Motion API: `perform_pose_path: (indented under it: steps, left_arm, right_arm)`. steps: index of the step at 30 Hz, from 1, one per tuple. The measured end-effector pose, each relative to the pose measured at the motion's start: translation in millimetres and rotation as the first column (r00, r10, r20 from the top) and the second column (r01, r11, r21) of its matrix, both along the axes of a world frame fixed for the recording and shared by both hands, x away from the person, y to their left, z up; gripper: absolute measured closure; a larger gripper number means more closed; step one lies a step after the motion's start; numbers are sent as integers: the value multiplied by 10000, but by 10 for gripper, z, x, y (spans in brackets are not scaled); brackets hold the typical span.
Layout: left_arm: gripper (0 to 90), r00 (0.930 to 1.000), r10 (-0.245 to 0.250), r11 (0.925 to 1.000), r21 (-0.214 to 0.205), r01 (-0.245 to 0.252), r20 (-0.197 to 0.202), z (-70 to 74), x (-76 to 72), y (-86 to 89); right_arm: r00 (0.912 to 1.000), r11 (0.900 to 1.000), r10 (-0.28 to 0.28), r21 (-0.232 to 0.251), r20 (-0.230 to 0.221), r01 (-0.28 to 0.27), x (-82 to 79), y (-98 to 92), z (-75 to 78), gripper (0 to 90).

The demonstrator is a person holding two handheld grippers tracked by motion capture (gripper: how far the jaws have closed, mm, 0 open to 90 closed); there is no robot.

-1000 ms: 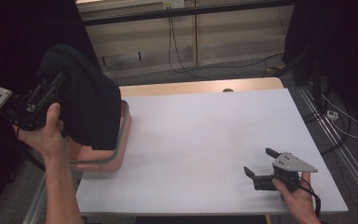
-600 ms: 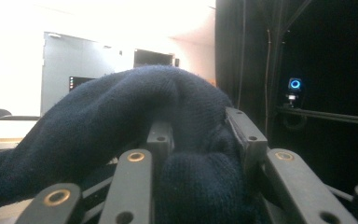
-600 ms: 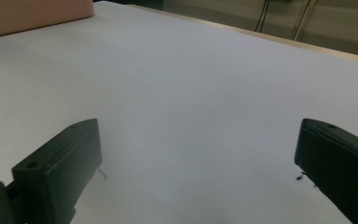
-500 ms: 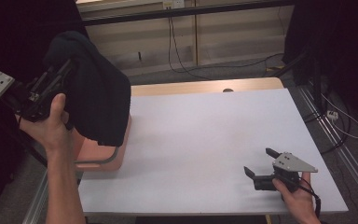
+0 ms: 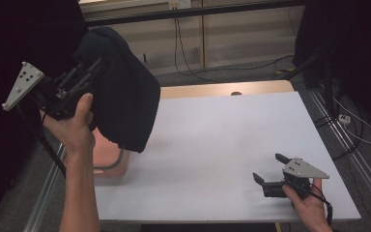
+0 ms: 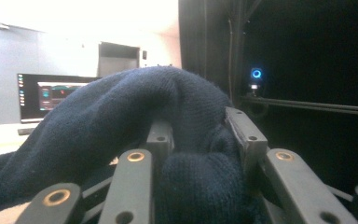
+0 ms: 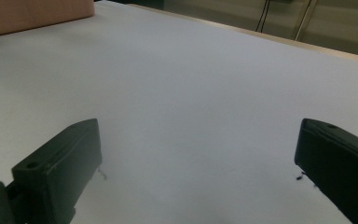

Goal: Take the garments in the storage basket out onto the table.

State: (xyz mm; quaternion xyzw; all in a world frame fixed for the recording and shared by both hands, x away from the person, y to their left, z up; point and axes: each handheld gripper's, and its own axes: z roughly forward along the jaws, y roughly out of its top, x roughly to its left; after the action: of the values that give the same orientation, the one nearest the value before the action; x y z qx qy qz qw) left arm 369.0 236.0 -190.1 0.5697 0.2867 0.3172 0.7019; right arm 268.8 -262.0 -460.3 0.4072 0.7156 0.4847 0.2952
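A dark navy knitted garment hangs in the air at the left, above the pink bin. My left gripper is shut on a bunched fold of it, held up by the person's hand. In the left gripper view the navy knit drapes over and between the jaws, with my left gripper clamped on the fold. My right gripper rests low on the white table near the front right edge, open with nothing between its jaws. In the right gripper view my right gripper faces bare tabletop.
The pink bin sits at the table's left edge, part of it under the hanging garment. A strip of wooden tabletop shows at the far edge. Cables lie on the floor beyond. A metal rail runs along the right side.
The left gripper has lifted the navy garment higher and carried it rightward, out over the bin toward the table. The right gripper has stayed where it was.
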Motion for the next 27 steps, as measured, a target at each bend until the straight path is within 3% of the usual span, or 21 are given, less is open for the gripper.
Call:
perform_pose_path:
  steps: [14, 27]
  left_arm:
    - [664, 9947, -963, 9945, 368, 976, -356, -12, 130, -376]
    - [664, 9836, -1576, 9839, 713, 1640, -873, -213, 190, -726]
  right_arm:
    - [10000, 10000, -5, 4, -15, 5, 6, 2, -3, 0]
    - [10000, 10000, 12, -8, 4, -12, -2, -3, 1, 0]
